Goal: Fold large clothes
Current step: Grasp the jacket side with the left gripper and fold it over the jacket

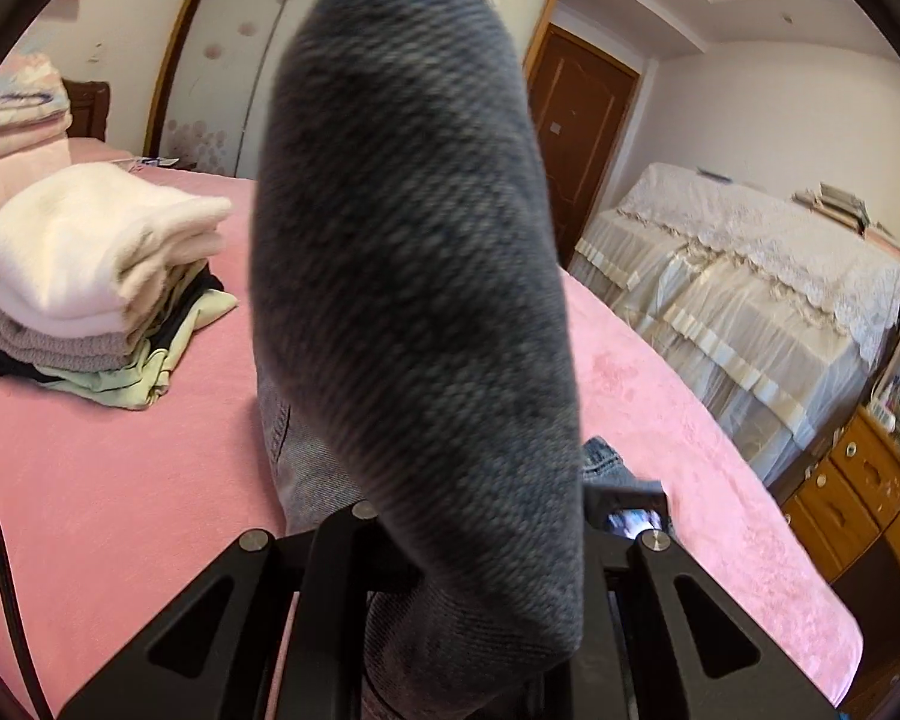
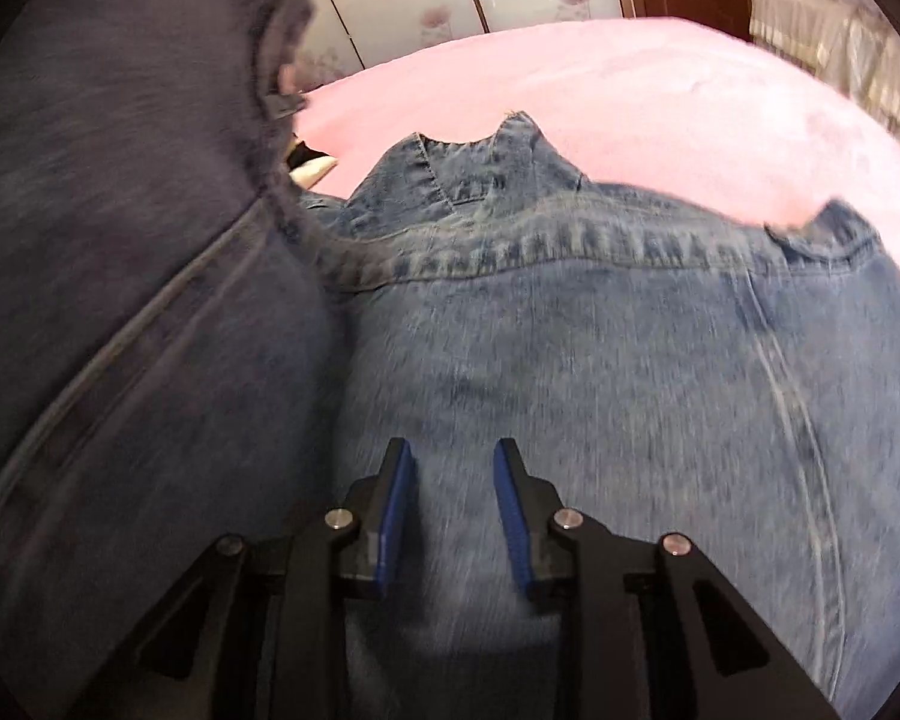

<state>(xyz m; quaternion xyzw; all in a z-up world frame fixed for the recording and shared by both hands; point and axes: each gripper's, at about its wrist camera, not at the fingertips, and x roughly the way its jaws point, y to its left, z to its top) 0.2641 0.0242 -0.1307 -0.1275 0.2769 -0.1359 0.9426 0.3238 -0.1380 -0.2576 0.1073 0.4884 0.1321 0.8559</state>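
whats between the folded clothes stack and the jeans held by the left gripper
Only bare pink bedspread, seen in the left wrist view, separates the stack of folded clothes from the blue denim jeans bulging out of the left gripper.

The left wrist view looks level across the pink bed [image 1: 120, 480], a fold of jeans [image 1: 414, 300] right against its lens; the right wrist view tilts down, close over the jeans; both share bed and wardrobe doors [image 1: 234, 60].

No readable text, label, brand or number shows in either view; the distant book spines are too small.
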